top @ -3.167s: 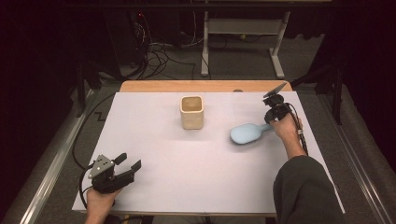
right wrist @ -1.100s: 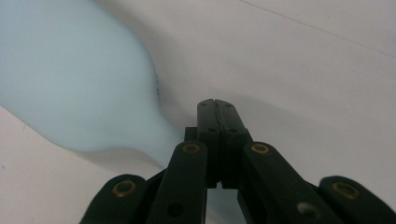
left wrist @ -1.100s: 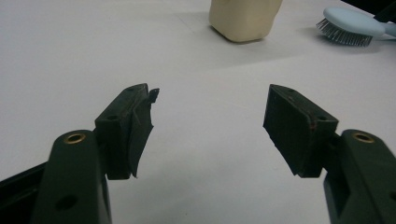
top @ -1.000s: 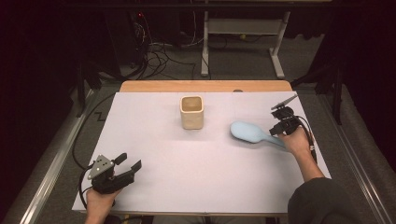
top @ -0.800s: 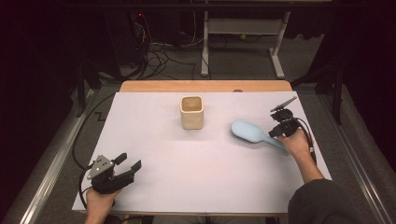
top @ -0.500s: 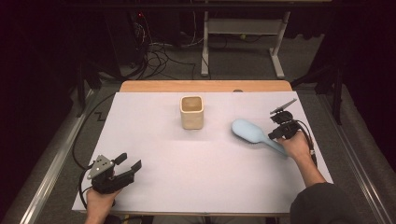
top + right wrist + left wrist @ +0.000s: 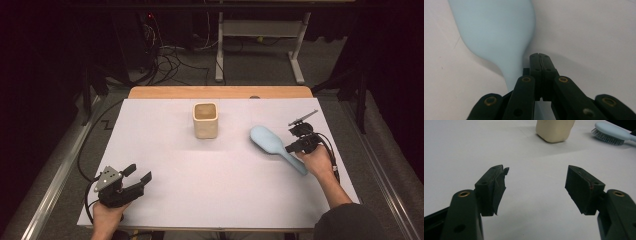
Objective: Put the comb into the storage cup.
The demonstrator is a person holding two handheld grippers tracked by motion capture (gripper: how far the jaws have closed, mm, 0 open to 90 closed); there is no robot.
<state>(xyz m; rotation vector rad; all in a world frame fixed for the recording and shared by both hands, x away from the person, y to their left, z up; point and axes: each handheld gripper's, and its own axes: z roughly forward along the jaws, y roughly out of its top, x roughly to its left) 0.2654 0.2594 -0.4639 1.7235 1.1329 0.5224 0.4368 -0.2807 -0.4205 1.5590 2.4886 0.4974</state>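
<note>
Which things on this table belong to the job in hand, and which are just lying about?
In the job: light blue hairbrush, with the shut right gripper at its handle.

Lying about: cream cup; open, empty left gripper, resting on the white sheet.

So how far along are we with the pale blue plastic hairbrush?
Little looks done: the pale blue plastic hairbrush lies bristles down on the white table sheet, apart from the cream square cup. In hand: the right gripper, jaws shut on each other, sits beside the brush's handle, not around it. The left gripper rests open, holding nothing. Left: probably a proper grip and the whole move.
</note>
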